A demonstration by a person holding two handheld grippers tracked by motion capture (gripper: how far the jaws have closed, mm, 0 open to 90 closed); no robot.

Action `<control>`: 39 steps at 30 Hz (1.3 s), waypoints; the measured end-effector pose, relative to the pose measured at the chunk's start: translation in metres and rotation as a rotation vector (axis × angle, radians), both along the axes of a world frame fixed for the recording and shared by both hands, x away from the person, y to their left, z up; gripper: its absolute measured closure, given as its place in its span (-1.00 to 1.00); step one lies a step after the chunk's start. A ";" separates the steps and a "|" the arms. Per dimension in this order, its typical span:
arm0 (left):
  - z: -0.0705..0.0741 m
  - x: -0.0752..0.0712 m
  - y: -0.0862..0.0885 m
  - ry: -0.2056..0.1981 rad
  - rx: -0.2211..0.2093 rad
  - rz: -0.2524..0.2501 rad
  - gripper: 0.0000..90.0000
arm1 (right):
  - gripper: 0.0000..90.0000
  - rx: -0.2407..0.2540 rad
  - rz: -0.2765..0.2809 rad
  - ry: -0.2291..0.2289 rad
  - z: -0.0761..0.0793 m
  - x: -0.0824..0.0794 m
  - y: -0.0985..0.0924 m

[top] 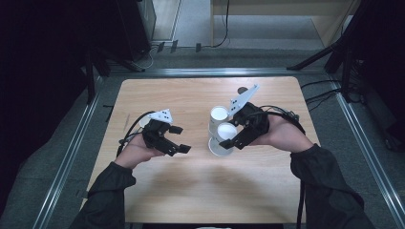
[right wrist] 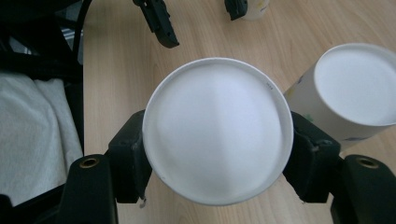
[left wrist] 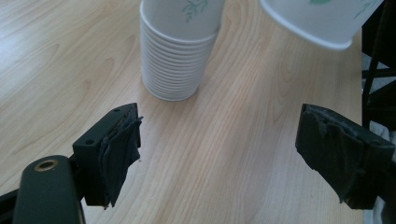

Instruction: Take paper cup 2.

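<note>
Right gripper carrying a single paper cup beside the stack

The right gripper [right wrist: 217, 156] clamps a white paper cup [right wrist: 217, 130] upside down between its pads, above the wooden table [top: 191, 181] and just beside the inverted stack of paper cups [left wrist: 175, 60]. The left gripper [left wrist: 217, 154] hovers near the stack, jaws spread wide with nothing between them

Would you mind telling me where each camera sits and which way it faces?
High view: above the person's side, looking forward and down on the table; both forearms, left gripper, right gripper.
Left gripper view: rides the left gripper, facing the cup stack; open jaws.
Right gripper view: rides the right gripper, looking into the held cup.
Shared: all show stack and cup.
</note>
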State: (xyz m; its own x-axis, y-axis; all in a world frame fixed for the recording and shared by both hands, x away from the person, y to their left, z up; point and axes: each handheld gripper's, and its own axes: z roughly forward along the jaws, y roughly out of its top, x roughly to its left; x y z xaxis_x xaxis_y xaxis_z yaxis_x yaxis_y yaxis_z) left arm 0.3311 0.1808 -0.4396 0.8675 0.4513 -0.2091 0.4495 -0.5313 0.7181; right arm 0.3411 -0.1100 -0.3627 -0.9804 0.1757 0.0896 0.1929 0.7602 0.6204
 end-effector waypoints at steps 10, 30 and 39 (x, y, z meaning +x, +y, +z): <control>-0.003 -0.006 -0.019 0.015 -0.015 -0.042 -0.68 | -0.24 0.033 -0.003 0.040 -0.045 -0.004 -0.002; -0.024 -0.016 -0.030 0.026 -0.034 -0.095 -0.69 | -0.24 0.146 0.015 0.091 -0.082 0.002 0.005; -0.031 -0.013 -0.037 0.039 -0.051 -0.144 -0.69 | -0.24 0.173 0.022 0.115 -0.088 0.000 0.007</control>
